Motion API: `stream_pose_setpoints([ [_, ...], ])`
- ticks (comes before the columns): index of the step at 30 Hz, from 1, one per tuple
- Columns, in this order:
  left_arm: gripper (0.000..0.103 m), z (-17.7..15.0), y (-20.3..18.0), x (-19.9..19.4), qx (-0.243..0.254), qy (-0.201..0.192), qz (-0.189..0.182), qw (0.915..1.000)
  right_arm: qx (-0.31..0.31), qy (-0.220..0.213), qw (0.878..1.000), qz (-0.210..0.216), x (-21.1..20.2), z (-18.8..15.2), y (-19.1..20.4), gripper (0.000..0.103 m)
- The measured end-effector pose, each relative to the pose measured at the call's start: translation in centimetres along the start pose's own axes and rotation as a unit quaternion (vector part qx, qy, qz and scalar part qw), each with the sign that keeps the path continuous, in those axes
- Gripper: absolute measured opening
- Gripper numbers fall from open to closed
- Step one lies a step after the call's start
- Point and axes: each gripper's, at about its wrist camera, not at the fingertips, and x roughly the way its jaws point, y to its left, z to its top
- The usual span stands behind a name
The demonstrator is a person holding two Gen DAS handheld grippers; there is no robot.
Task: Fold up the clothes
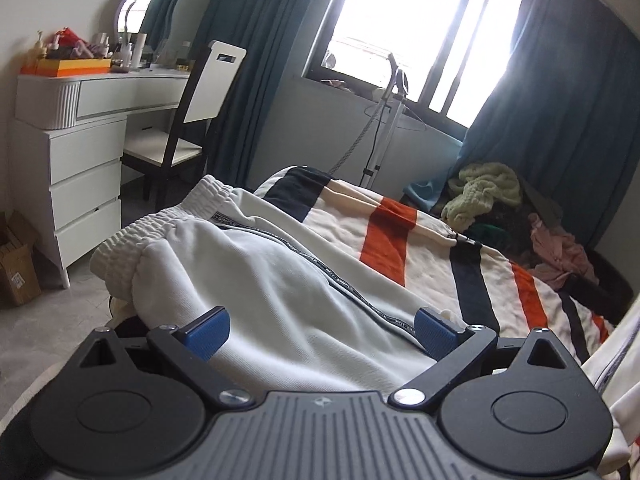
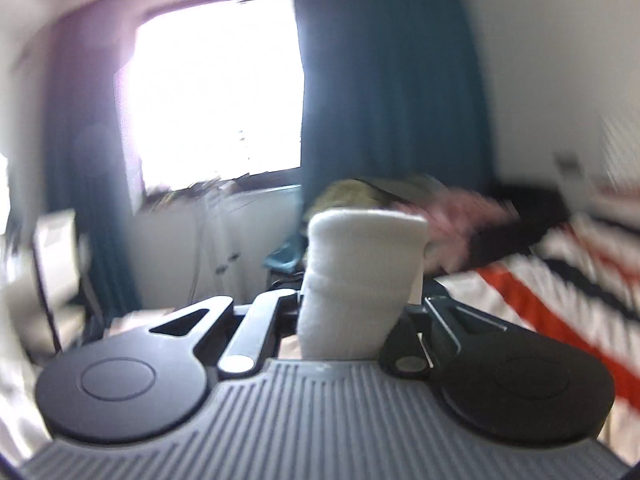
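Reading trousers (image 1: pixel 280 280) tape: partly "NOT SIMPLE".

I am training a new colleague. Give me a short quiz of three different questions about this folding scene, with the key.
1. True or false: the left tool has its pads apart over the white trousers.
2. What does the right tool hold? A) white fabric B) a pink shirt C) nothing
3. Fill in: the striped blanket has orange and ____ stripes.

Key: 1 true; 2 A; 3 navy.
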Motion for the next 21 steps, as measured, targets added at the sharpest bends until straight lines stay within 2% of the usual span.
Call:
stream_pose_setpoints([
  [3,0.1,-0.6,0.3,0.9,0.007,0.012,0.005,0.9999,-0.075,0.034,0.995,0.053,0.5,-5.2,7.2,0.015],
  [6,0.1,-1.5,0.1,2.2,0.015,0.028,0.011,0.9994,-0.159,0.086,0.98,0.085,0.5,-12.0,13.8,0.015],
  [8,0.1,-1.9,-0.1,2.9,0.018,0.035,0.009,0.9992,-0.203,0.123,0.966,0.104,0.0,-16.2,16.5,0.015],
  [10,0.1,-2.4,-0.3,3.5,0.021,0.042,0.007,0.9989,-0.211,0.146,0.959,0.121,-0.2,-18.4,17.2,0.016],
  [12,0.1,-2.7,-0.6,4.0,0.025,0.044,0.006,0.9987,-0.192,0.156,0.961,0.128,-0.3,-17.7,16.8,0.017],
  [14,0.1,-2.9,-0.9,4.5,0.024,0.047,0.004,0.9986,-0.156,0.176,0.963,0.133,-0.9,-16.2,16.3,0.025],
  [15,0.1,-3.1,-1.1,4.7,0.024,0.049,0.003,0.9985,-0.128,0.194,0.963,0.137,-0.6,-15.7,15.5,0.036],
  [16,0.1,-3.2,-1.2,4.9,0.024,0.052,0.001,0.9984,-0.099,0.212,0.962,0.14,-0.4,-15.2,14.6,0.051],
  [17,0.1,-3.3,-1.4,5.0,0.024,0.053,-0.001,0.9983,-0.07,0.23,0.96,0.143,-0.2,-14.7,13.7,0.058],
  [18,0.1,-3.4,-1.5,5.0,0.025,0.055,-0.004,0.9982,-0.038,0.241,0.96,0.139,-0.4,-14.2,12.7,0.071],
  [19,0.1,-3.6,-1.6,5.0,0.026,0.056,-0.007,0.9981,-0.01,0.252,0.958,0.14,-0.7,-13.9,11.8,0.079],
  [21,0.1,-3.8,-2.0,4.8,0.03,0.055,-0.014,0.9979,0.045,0.27,0.951,0.143,-1.5,-13.2,9.9,0.079],
])
